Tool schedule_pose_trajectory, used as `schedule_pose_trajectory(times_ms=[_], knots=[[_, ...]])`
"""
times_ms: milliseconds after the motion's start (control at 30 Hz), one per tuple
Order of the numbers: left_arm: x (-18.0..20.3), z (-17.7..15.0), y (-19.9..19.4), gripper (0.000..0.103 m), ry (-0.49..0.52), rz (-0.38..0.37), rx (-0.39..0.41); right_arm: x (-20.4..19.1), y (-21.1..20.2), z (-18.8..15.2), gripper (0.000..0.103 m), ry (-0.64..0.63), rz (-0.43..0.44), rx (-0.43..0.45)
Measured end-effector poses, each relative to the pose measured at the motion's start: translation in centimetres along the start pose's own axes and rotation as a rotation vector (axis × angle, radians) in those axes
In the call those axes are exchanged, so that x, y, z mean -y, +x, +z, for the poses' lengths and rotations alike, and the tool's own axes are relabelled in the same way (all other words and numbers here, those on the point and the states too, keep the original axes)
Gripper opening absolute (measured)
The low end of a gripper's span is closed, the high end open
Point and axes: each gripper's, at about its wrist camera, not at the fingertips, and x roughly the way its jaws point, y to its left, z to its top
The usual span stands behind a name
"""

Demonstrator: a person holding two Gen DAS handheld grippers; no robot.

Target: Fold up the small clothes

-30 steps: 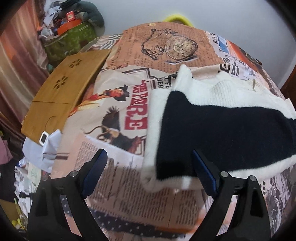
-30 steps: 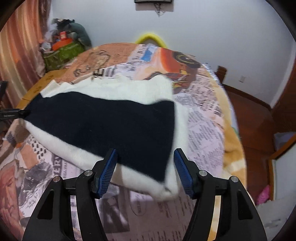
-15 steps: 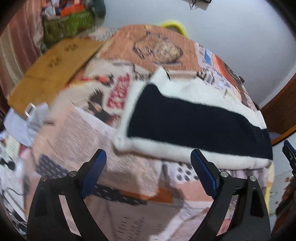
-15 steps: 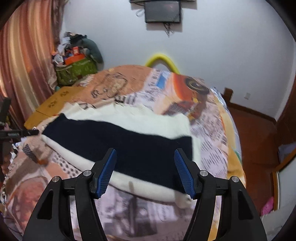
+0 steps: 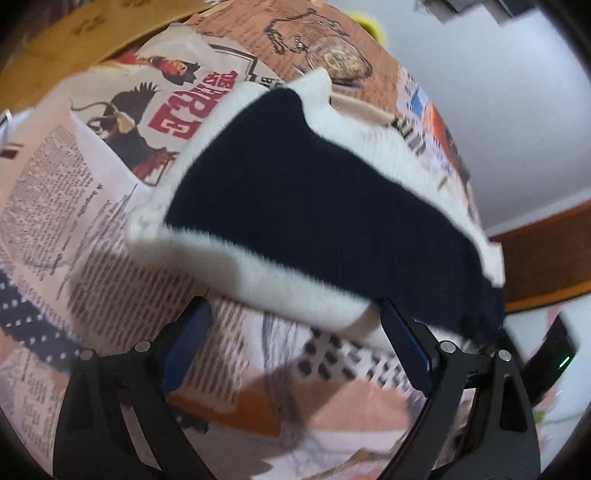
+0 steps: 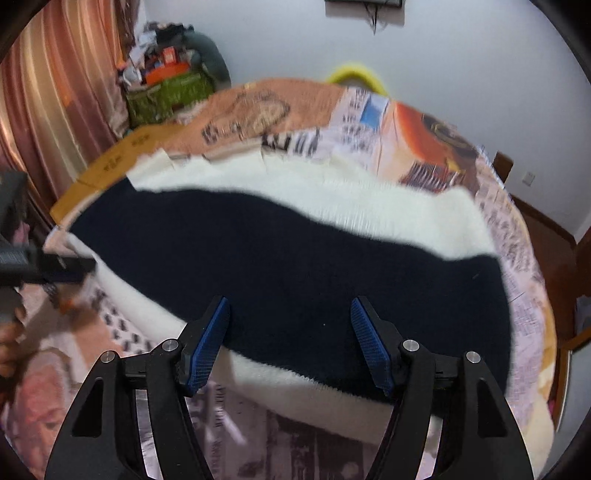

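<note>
Left wrist view: the left tongs (image 5: 295, 339) stand wide apart and grasp nothing. They hang over the near edge of the garment (image 5: 314, 206), a fluffy white piece with a broad dark band across it, which lies spread on the bed cover (image 5: 92, 206), printed like newspaper. The near white hem sits between the blue pads (image 5: 404, 345) but apart from them; no cloth is pinched. A wooden board (image 5: 74, 33) shows at the far left edge of the bed.

Right wrist view: the right tongs (image 6: 290, 341) are also released, and their jaws have just been opening wider. The dark band and the white hem lie below and between the fingers, yet the pads do not press on the cloth. The garment stretches across the bed from the board side to the far side. The other tool (image 6: 44, 264) comes in at the left, close to the garment's end, with a hand (image 6: 9, 343) below it.

Judging by this, the garment looks already doubled lengthwise into a long strip. At least one crosswise fold seems left, and neither tool has taken hold for it.
</note>
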Motion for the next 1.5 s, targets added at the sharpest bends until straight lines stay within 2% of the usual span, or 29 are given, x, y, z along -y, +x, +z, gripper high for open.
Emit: schedule_pose_trajectory(times_ms=[100, 167, 267, 333, 367, 433, 567, 667, 767, 867, 967, 1033, 1233, 1500], knots=[[-0.3, 1.5, 0.4, 0.092, 0.021, -0.051, 0.011, -0.6, 0.0, -0.3, 0.072, -0.044, -0.014, 0.004], [-0.2, 2.5, 0.6, 0.088, 0.02, -0.064, 0.022, -0.8, 0.0, -0.4, 0.075, -0.059, -0.019, 0.005], [-0.4, 3.8, 0.9, 0.072, 0.019, -0.089, 0.038, -0.3, -0.1, -0.5, 0.075, -0.034, 0.006, 0.009], [-0.8, 4.8, 1.3, 0.059, -0.004, -0.083, 0.054, 0.2, -0.1, -0.5, 0.075, -0.007, 0.027, 0.012], [-1.0, 5.3, 1.6, 0.056, -0.021, -0.082, 0.058, 0.2, -0.1, -0.5, 0.075, 0.003, 0.032, 0.015], [-1.3, 6.1, 2.2, 0.041, -0.037, -0.055, 0.076, 0.2, -0.2, -0.6, 0.075, 0.022, 0.04, 0.017], [-0.4, 6.6, 1.8, 0.029, 0.013, 0.029, 0.114, 0.6, -1.1, -0.8, 0.072, 0.07, 0.063, 0.014], [0.5, 6.1, 0.1, 0.026, 0.07, 0.084, 0.162, 1.9, -2.2, -1.1, 0.072, 0.148, 0.076, 0.019], [1.4, 5.3, -2.8, 0.025, 0.117, 0.133, 0.227, 3.5, -3.5, -1.6, 0.071, 0.208, 0.051, 0.027], [2.4, 4.9, -6.3, 0.025, 0.142, 0.14, 0.292, 4.8, -4.6, -2.3, 0.069, 0.241, 0.045, 0.028], [4.3, 4.7, -8.8, 0.025, 0.182, 0.142, 0.336, 5.5, -4.8, -2.8, 0.062, 0.268, 0.091, 0.014], [6.0, 4.5, -9.9, 0.025, 0.215, 0.138, 0.354, 5.1, -4.7, -3.0, 0.062, 0.257, 0.065, 0.006], [12.7, 3.5, -10.1, 0.025, 0.33, 0.113, 0.369, 5.1, -4.0, -3.9, 0.062, 0.252, 0.092, -0.016], [21.5, 2.3, -5.4, 0.025, 0.402, 0.058, 0.301, 7.0, -6.2, -4.5, 0.062, 0.287, 0.126, 0.043]])
